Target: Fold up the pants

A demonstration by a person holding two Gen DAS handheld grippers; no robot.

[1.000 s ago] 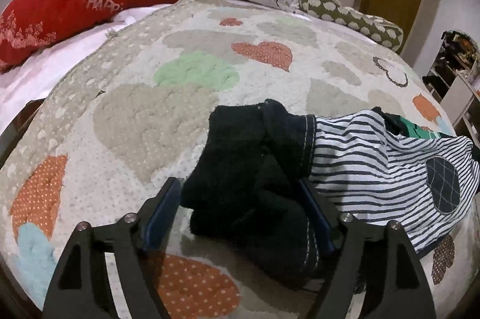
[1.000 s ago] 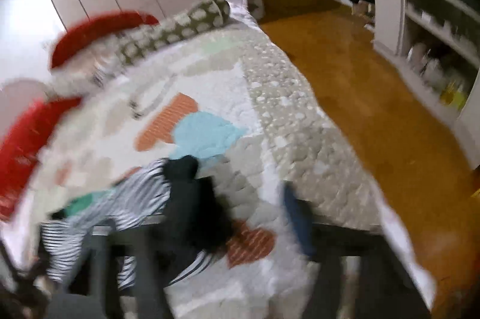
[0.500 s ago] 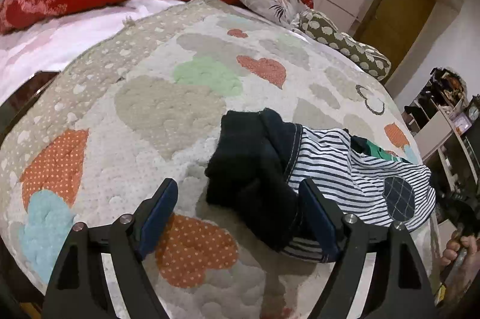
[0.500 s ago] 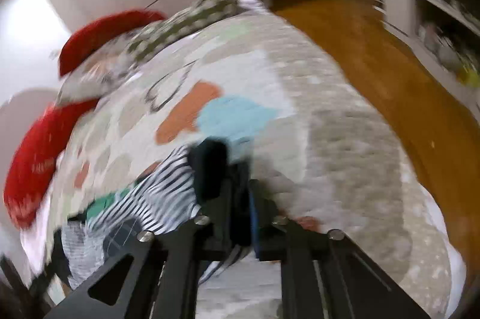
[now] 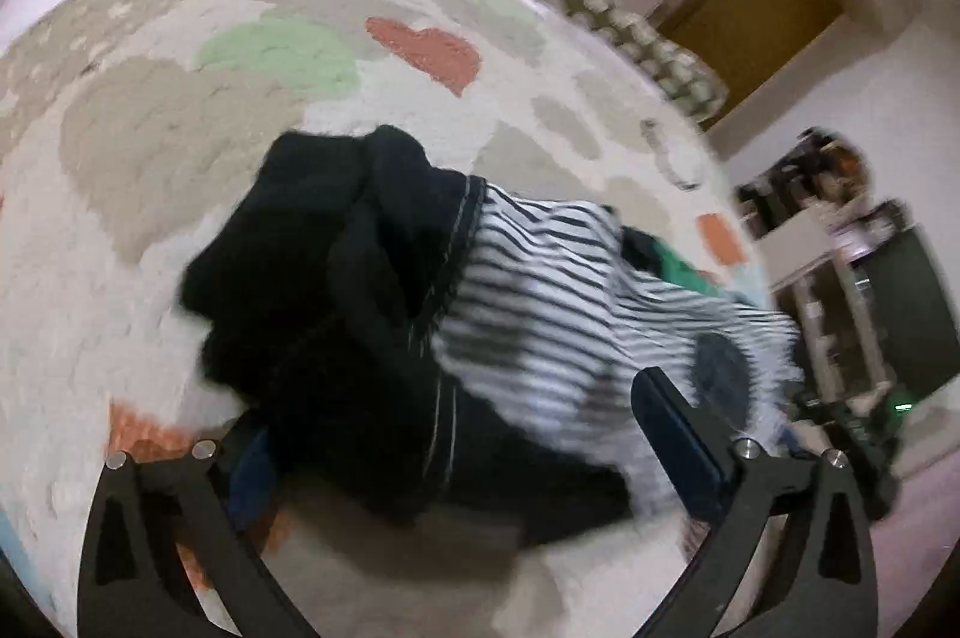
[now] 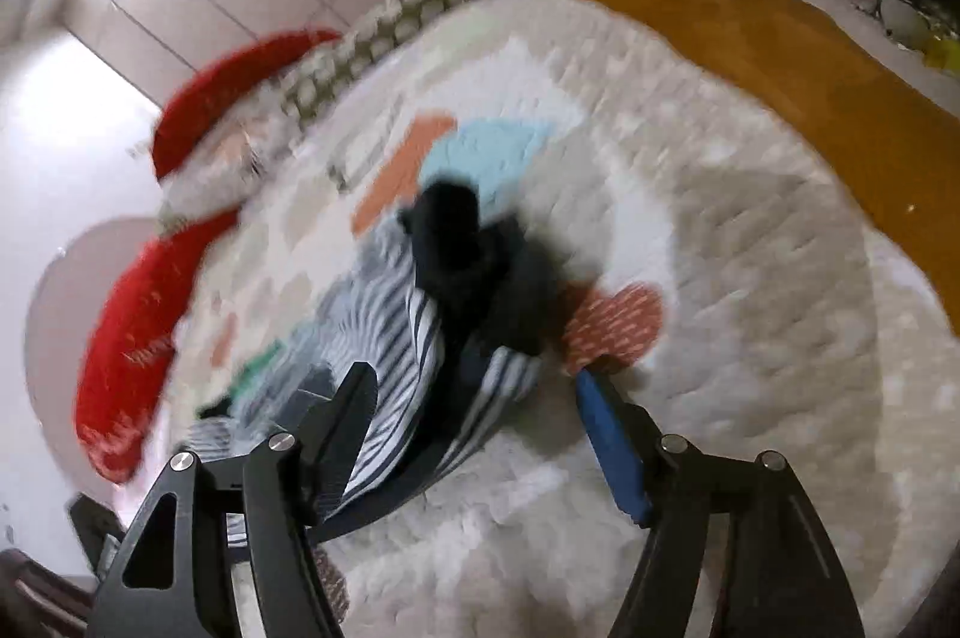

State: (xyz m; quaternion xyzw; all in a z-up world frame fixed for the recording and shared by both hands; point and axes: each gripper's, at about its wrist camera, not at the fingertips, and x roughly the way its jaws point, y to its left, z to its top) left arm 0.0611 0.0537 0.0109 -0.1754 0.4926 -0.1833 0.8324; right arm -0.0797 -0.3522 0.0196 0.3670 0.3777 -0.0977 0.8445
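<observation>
My left gripper (image 5: 462, 434) has just been opening and stands wide around the dark pants (image 5: 336, 290), pads clear. My right gripper (image 6: 474, 434) has just reopened over the striped garment (image 6: 384, 338). The pants lie bunched on the heart-patterned bedspread (image 5: 180, 110); red pillows (image 6: 132, 314) lie beyond.

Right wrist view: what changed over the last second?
The right gripper shut on the dark pants half a second ago; its fingers have just opened, releasing them. The left gripper opened wider around the pants. The striped garment stayed on the bedspread.
</observation>
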